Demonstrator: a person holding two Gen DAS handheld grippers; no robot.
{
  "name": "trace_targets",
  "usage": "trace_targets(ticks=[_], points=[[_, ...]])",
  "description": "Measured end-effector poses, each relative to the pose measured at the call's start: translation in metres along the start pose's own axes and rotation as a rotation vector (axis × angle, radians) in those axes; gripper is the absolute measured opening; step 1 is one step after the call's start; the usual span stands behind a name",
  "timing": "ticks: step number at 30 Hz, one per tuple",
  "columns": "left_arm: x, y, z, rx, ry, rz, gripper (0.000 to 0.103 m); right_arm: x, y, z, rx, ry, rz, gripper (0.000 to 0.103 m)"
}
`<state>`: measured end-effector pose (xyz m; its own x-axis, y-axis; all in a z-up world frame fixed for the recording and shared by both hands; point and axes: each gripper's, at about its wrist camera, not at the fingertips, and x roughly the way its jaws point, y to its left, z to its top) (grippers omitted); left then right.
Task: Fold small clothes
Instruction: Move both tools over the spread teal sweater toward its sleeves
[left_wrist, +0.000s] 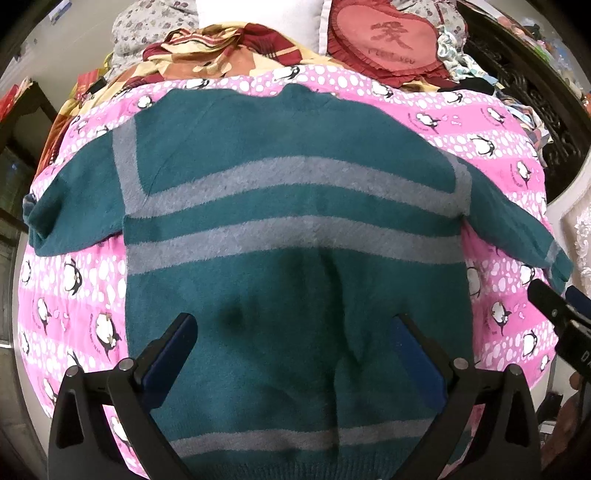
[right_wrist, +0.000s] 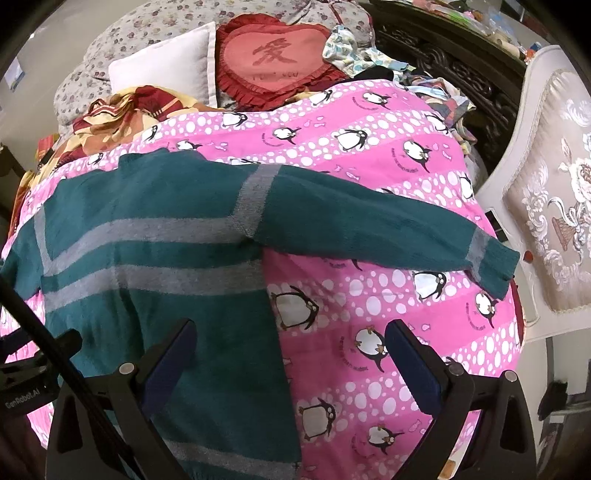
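Both my grippers, left (left_wrist: 291, 354) and right (right_wrist: 291, 354), hang released over the fuzzy teal grey-striped knit sweater (left_wrist: 295, 206), flat on the pink penguin-print blanket (right_wrist: 388, 155). Soft, floppy, probably clingy; I'd pinch the far right sleeve cuff (right_wrist: 495, 264).

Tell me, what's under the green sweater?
The green sweater lies flat on a pink penguin blanket, which shows all around it. Whatever is beneath the blanket is covered. Both grippers hover open above, holding nothing.
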<state>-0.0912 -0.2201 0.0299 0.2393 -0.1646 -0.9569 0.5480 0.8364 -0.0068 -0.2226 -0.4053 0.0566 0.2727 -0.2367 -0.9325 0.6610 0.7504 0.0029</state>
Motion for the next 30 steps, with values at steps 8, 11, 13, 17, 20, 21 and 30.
trace_targets(ticks=[8,11,13,17,20,21,30], points=[[0.007,0.018,-0.008,-0.031,0.019,0.019,0.103,0.006,0.011,-0.001,-0.018,0.011,0.013,0.103],[0.007,0.023,-0.008,-0.038,0.018,0.019,0.103,0.010,0.019,-0.001,-0.034,0.015,0.022,0.103],[0.007,0.029,-0.006,-0.046,0.013,0.017,0.103,0.012,0.028,-0.001,-0.053,0.016,0.033,0.103],[0.010,0.048,0.000,-0.089,0.010,0.008,0.103,0.021,0.053,0.003,-0.105,0.016,0.050,0.103],[0.012,0.060,0.008,-0.111,0.007,0.015,0.103,0.029,0.071,0.007,-0.127,0.018,0.066,0.103],[0.012,0.062,0.010,-0.112,0.004,0.021,0.103,0.032,0.077,0.009,-0.134,0.017,0.070,0.103],[0.017,0.088,0.026,-0.114,-0.013,0.038,0.103,0.046,0.120,0.023,-0.176,0.006,0.091,0.103]])
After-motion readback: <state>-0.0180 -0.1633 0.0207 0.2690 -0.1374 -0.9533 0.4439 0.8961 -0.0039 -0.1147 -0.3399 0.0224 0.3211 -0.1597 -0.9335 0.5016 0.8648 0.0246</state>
